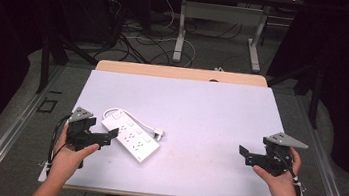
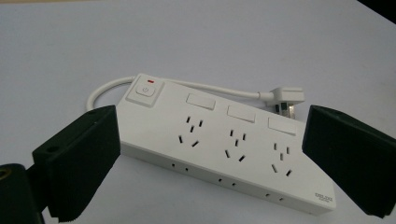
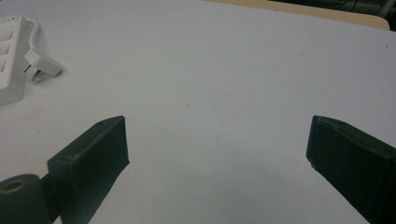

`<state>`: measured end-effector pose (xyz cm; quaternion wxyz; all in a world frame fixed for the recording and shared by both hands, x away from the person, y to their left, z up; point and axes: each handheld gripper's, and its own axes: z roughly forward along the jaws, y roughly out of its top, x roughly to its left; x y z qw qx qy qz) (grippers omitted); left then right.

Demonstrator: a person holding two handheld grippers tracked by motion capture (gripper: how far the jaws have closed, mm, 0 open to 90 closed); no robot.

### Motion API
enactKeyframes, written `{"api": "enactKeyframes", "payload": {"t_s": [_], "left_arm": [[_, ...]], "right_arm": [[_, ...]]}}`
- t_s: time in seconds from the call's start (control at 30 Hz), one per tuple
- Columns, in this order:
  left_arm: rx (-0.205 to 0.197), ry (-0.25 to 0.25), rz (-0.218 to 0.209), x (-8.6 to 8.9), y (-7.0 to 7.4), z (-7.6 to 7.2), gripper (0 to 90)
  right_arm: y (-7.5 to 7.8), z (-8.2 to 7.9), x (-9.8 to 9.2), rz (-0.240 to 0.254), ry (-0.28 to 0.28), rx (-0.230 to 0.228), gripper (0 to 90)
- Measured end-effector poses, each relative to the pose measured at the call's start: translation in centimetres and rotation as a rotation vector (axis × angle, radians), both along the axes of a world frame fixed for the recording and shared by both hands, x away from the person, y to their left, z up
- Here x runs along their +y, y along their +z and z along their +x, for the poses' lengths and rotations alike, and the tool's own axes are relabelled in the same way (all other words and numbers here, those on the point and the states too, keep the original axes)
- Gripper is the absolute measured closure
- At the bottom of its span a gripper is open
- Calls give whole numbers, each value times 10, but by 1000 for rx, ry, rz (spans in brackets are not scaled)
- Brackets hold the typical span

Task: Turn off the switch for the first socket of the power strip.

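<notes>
White plastic power strip (image 1: 130,135) with three socket groups lies flat toward the left front of the pale grey bench (image 1: 201,106), its white cord looping to a plug (image 1: 158,134) beside it. Left gripper (image 1: 107,136), jaws spread wide, sits just beside the strip's near-left end. Right gripper (image 1: 244,154), also spread wide and holding nothing, hovers near the right front edge, well apart.
</notes>
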<state>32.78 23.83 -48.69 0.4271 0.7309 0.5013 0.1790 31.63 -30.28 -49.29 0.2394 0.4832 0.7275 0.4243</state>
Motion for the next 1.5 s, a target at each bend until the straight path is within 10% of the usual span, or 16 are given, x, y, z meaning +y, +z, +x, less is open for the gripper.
{"api": "enactKeyframes", "payload": {"t_s": [1.5], "left_arm": [[96,11,67,-13,40,38,279]], "right_arm": [[-3,3,-4,29,9,30,67]]}}
